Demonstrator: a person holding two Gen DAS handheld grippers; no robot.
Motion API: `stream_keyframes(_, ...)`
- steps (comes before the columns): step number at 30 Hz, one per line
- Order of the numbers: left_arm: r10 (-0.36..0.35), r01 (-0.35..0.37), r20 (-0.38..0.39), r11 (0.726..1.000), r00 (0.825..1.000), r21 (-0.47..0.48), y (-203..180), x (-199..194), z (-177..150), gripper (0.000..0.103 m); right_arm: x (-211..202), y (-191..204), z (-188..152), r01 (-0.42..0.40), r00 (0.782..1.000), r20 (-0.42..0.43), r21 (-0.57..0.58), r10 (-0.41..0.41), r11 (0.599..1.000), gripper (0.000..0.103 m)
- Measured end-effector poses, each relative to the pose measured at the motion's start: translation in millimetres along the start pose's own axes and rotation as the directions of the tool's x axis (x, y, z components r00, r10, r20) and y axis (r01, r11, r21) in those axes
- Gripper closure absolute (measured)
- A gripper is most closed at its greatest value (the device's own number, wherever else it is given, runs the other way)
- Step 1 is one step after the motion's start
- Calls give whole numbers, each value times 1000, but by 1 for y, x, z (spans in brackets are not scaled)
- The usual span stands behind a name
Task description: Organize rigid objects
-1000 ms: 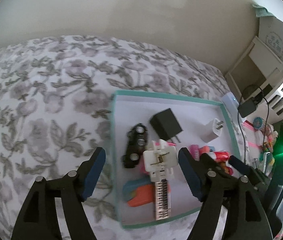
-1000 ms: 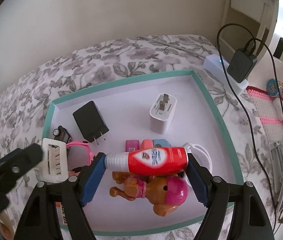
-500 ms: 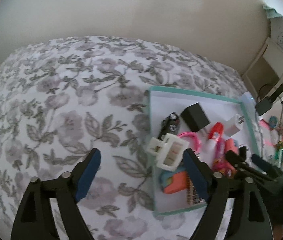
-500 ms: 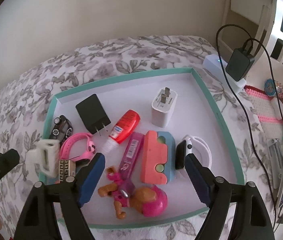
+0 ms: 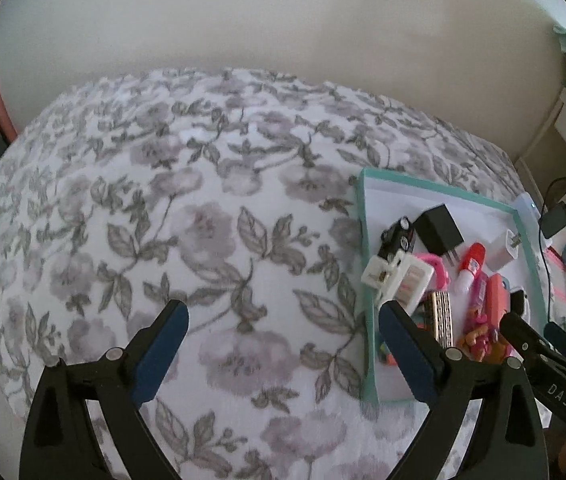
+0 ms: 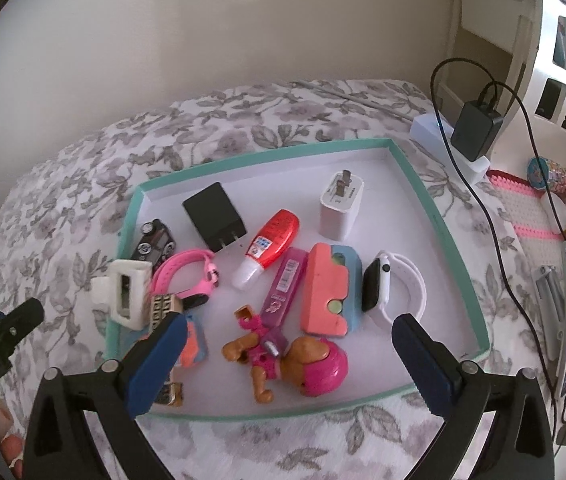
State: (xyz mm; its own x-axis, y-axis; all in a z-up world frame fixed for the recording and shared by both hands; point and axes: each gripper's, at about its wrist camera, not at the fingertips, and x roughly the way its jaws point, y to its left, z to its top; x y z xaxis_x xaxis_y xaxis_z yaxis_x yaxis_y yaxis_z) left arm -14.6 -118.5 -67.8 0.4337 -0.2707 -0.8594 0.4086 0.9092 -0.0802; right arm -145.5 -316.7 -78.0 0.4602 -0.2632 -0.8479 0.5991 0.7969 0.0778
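Perching half on the near-left rim of the teal tray (image 6: 439,208), the white plug adapter (image 6: 129,294) can tip out onto the floral bedspread (image 5: 203,220), bc it leans on the pink watch (image 6: 187,276) w/ little support. The left gripper (image 5: 281,346) is outside the tray, over the bedspread; its jaws are opening, wide, nothing btw them. The right gripper (image 6: 287,354) is over the tray's near edge, jaws opening to full width, above the toy dog (image 6: 291,360) w/o touching. Farther in the tray lie the red bottle (image 6: 271,242), black charger (image 6: 215,216), white charger (image 6: 341,210).
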Motion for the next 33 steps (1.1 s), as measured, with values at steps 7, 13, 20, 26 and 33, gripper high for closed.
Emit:
stream_keyframes(7, 45, -45, -33, 999, 998, 12, 5, -5, -11, 7, -15, 13, -8, -19, 1000, 19, -33, 20, 999, 0)
stream_keyframes(13, 80, -80, -3, 996, 997, 34, 7, -16, -16, 7, -22, 20, -14, -25, 999, 28, -56, 27, 998, 0)
stream_keyframes(20, 94, -94, -4, 996, 996, 10, 15, -22, -20, 7, -27, 22, -17, -27, 999, 33, -59, 29, 998, 0)
stream_keyframes(26, 139, -139, 1, 990, 990, 4, 18, -27, -24, 7, -30, 23, -20, -30, 999, 40, -63, 33, 998, 0)
stream_keyframes(33, 156, -156, 17, 987, 988, 28, 16, -32, -27, 7, -35, 25, -21, -33, 998, 49, -69, 37, 997, 0)
